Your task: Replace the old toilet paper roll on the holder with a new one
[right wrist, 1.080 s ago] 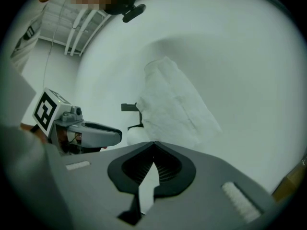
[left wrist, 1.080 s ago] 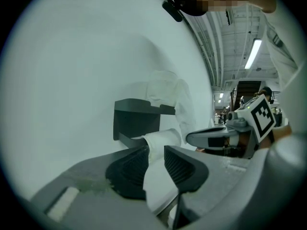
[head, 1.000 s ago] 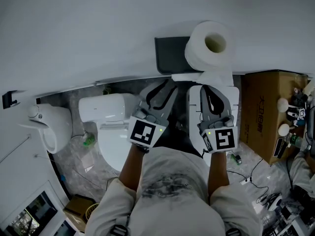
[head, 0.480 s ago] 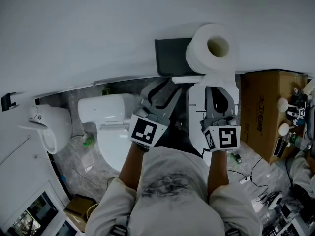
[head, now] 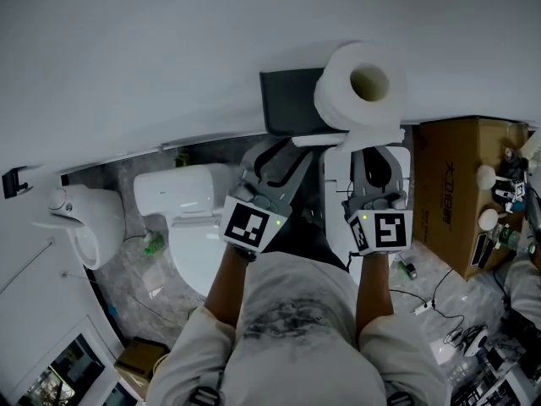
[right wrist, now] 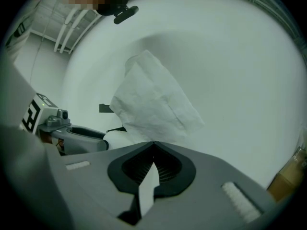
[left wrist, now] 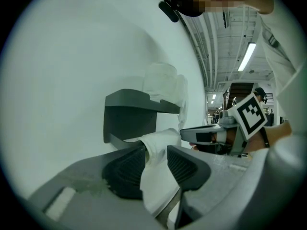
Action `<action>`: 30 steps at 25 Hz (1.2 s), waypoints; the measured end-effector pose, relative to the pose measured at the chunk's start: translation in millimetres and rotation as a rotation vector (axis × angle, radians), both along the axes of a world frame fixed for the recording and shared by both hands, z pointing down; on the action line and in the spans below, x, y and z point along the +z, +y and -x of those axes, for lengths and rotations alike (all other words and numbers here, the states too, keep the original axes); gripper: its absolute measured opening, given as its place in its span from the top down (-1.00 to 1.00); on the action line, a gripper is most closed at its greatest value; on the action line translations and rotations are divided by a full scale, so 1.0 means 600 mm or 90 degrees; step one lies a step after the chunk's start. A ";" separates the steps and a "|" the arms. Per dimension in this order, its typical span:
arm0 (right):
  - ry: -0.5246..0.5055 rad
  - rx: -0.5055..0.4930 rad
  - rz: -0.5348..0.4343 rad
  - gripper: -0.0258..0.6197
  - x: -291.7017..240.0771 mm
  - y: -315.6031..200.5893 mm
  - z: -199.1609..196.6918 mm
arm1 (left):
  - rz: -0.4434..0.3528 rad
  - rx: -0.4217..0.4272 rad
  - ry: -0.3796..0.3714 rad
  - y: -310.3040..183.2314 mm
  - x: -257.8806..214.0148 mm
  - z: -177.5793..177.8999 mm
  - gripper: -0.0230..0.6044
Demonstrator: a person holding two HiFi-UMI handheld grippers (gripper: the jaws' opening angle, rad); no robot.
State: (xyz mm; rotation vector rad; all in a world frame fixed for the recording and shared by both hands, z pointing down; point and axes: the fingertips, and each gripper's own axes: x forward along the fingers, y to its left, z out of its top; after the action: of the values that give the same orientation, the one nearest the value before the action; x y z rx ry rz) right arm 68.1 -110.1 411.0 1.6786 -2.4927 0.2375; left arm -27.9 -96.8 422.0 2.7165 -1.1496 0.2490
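A full white toilet paper roll (head: 359, 85) sits on the dark grey wall holder (head: 287, 100), with its loose sheet (head: 372, 134) hanging down. My right gripper (head: 376, 152) is shut on that sheet (right wrist: 156, 99), which runs between its closed pads (right wrist: 165, 169). My left gripper (head: 283, 148) is under the holder (left wrist: 129, 114). Its jaws have just been opening, and a bunched bit of white paper (left wrist: 158, 145) lies between its pads (left wrist: 182, 164) without being squeezed. The roll (left wrist: 160, 83) rises behind the holder's shelf.
A white toilet (head: 190, 218) stands on the marble floor below left, a second white fixture (head: 84, 218) further left. A cardboard box (head: 461, 193) with small items is at the right. Cables (head: 439, 311) trail on the floor. A white unit (head: 338, 193) is under my right gripper.
My left gripper's jaws have spread wider around the paper. My right gripper has shifted slightly with the sheet still pinched.
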 end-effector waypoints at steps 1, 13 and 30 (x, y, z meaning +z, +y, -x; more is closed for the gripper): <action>-0.001 -0.001 0.000 0.92 0.000 -0.002 0.001 | 0.001 0.003 0.000 0.000 0.000 -0.002 0.49; -0.017 -0.001 0.001 0.92 0.005 -0.017 -0.001 | 0.020 0.018 0.039 -0.006 0.006 -0.013 0.52; -0.036 0.005 0.005 0.92 0.003 -0.025 -0.017 | 0.014 0.063 0.045 -0.004 0.001 -0.031 0.77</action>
State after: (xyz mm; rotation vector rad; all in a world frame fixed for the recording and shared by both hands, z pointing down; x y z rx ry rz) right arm 78.1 -125.0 412.9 1.7015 -2.5229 0.2994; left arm -9.0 -99.4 422.7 2.7431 -0.9892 0.1765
